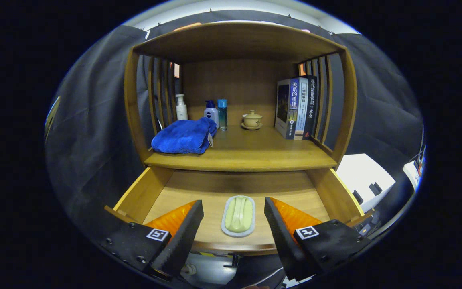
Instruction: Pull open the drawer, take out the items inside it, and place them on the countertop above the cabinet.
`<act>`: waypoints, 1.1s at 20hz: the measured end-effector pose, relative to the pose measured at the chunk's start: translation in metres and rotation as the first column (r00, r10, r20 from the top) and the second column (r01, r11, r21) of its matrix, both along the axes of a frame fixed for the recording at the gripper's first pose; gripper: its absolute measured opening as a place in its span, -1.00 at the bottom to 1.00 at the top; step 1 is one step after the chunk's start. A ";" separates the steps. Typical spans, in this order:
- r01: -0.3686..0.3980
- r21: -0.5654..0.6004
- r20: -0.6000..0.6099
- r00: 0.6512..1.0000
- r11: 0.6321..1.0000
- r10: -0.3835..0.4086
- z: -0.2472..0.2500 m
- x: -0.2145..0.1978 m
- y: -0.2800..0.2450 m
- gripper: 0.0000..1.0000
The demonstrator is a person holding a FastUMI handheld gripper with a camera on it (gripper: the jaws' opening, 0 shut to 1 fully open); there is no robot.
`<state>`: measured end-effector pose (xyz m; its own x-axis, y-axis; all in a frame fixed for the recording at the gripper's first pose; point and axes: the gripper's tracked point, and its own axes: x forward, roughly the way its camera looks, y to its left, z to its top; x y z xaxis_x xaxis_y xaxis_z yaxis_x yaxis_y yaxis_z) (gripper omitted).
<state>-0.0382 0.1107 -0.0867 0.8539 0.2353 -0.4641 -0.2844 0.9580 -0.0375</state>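
Drawer (155, 192) pulled open, pale wood floor exposed. I see pale green soap dish (238, 215) lying flat on drawer floor near front edge, long axis fore-aft. Countertop (251, 154) directly above drawer, warm brown wood.

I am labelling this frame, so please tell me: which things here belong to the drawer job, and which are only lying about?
Job: the open drawer; the soap dish in it, between the fingers of the open hand-held gripper; the countertop.

Lying about: blue towel, pump bottle, two small bottles, lidded cup, books.
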 end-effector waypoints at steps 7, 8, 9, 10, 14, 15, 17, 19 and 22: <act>0.006 -0.022 -0.158 0.987 1.000 -0.009 -0.014 0.056 0.002 0.96; -0.001 -0.033 -0.191 0.982 0.999 -0.005 -0.021 0.060 0.004 0.95; -0.007 -0.041 -0.222 0.975 0.999 -0.002 -0.026 0.062 0.005 0.94; -0.013 -0.050 -0.253 0.967 0.999 0.000 -0.035 0.065 0.006 0.94; -0.037 -0.080 -0.372 0.928 0.996 0.005 -0.061 0.071 0.010 0.95; -0.042 -0.093 -0.399 0.917 0.995 0.002 -0.068 0.071 0.009 0.95; -0.043 -0.121 -0.439 0.898 0.992 -0.014 -0.081 0.075 0.005 0.95; -0.036 -0.150 -0.479 0.877 0.988 -0.041 -0.094 0.076 -0.002 0.95; -0.048 -0.151 -0.536 0.843 0.987 -0.042 -0.105 0.072 0.002 0.83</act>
